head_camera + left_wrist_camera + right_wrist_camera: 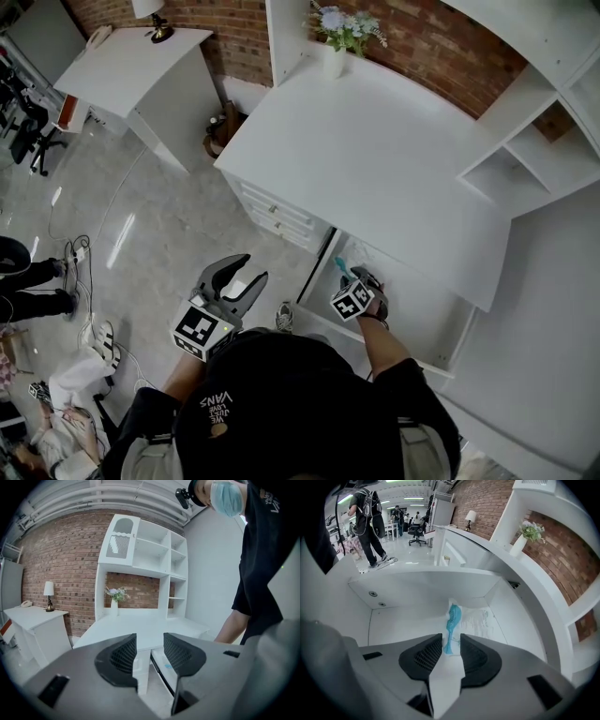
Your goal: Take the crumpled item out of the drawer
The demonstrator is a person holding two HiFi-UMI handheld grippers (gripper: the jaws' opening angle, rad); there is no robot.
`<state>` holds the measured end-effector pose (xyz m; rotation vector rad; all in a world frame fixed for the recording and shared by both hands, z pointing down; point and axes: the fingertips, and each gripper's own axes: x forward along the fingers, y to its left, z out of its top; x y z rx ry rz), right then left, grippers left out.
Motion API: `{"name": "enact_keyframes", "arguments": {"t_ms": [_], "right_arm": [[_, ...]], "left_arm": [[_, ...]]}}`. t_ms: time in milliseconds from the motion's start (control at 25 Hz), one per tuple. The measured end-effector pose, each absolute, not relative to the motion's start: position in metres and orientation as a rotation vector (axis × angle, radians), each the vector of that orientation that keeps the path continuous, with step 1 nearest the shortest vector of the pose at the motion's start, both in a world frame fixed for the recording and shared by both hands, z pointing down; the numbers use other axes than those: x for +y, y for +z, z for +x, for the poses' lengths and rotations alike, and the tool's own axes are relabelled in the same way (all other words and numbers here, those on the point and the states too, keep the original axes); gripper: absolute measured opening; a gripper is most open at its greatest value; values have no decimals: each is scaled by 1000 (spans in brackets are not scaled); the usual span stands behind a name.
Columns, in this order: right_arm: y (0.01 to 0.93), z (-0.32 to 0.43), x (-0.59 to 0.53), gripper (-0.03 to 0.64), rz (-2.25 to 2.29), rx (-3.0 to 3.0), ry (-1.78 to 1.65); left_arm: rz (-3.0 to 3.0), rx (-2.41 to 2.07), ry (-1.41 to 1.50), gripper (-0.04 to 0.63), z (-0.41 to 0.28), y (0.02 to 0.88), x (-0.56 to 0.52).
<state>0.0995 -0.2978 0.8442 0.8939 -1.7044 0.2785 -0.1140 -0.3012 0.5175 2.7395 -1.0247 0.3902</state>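
**Head view.** The right claw (pixel 362 281) points steeply down into the open drawer (pixel 422 314) beneath the white desk (pixel 375 159), at lower centre of frame. The crumpled item (pixel 340 266), teal and white, shows just above that claw, near the drawer's left end. The left claw (pixel 246 271) hangs at lower left over the floor, well apart from the drawer.

**Left gripper view.** The left claw is released, its jaws apart with nothing between them. Only the desk and the drawer's edge lie beyond.

**Right gripper view.** The crumpled item lies on the drawer floor at centre frame. Its teal lower end reaches between the right claw's jaws. These stand narrowly apart on either side, and the pads do not appear to press yet, so the claw is released and straddling the item.

**Recommendation.** Seat the jaws further along the teal ridge before clamping, because a grip on the tip alone would likely slip off such thin material. Then lift straight up, clearing the drawer front and the desk edge overhead. Keep the left claw where it is.
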Motion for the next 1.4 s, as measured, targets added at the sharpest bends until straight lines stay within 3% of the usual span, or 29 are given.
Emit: {"name": "enact_keyframes", "arguments": {"t_ms": [360,1400], "right_arm": [[835,101,-306,15,947,-1722,224],[708,98,-267,5,1070,-1947,210]], "left_arm": [[2731,-1039,399,161,-110,518,-296],[2710,-1105,235,161,-80,492,-261]]}}
